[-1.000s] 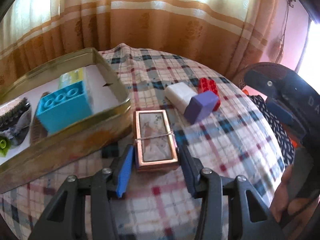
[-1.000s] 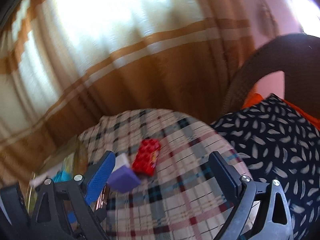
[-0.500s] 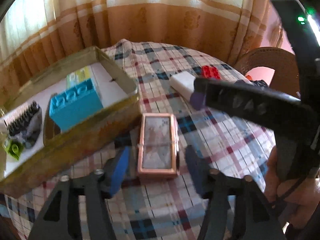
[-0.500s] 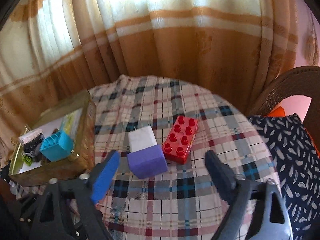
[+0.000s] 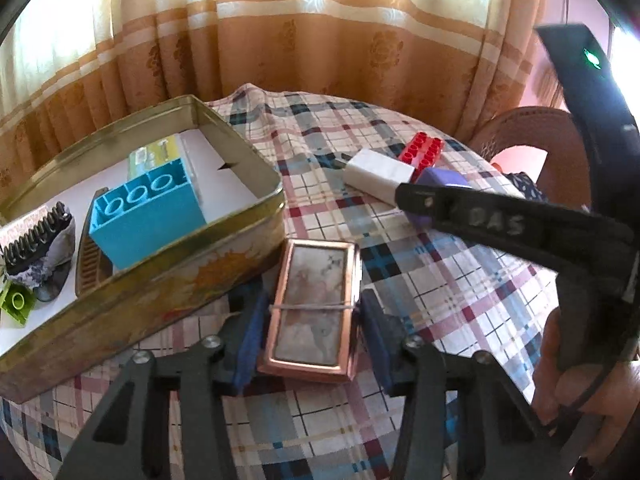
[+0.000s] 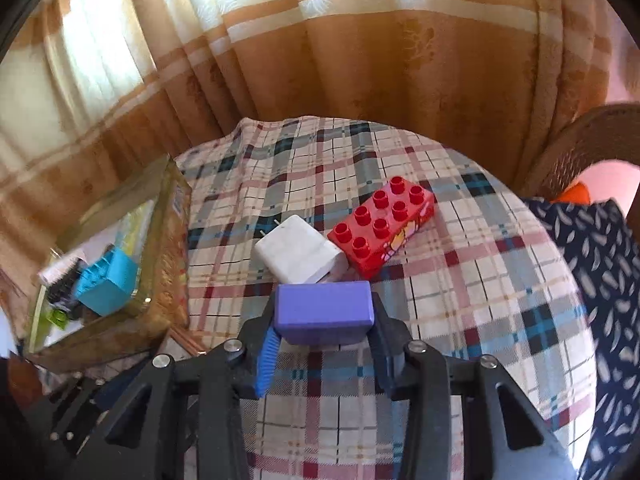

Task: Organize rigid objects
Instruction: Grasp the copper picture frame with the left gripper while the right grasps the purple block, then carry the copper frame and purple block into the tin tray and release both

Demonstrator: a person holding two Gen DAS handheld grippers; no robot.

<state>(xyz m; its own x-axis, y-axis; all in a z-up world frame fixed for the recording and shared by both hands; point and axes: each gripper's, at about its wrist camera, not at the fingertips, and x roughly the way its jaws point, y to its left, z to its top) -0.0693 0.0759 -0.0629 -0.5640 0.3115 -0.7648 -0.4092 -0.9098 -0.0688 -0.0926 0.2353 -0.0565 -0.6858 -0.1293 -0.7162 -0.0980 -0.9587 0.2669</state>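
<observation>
On the checked tablecloth (image 6: 460,292) stands a gold tin (image 5: 168,280). The left gripper (image 5: 310,332) is closing its jaws around a copper-framed box (image 5: 312,304) beside the tin. The right gripper (image 6: 324,336) is closing, pads pressing a purple block (image 6: 325,309) near the white charger (image 6: 298,256).

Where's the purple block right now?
In the right wrist view, the purple block sits between the closing right tongs, on the checked tablecloth, just in front of the white charger.

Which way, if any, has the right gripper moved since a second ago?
Yes. The right gripper has come down toward the tablecloth, closing around the purple block beside the white charger.
</observation>
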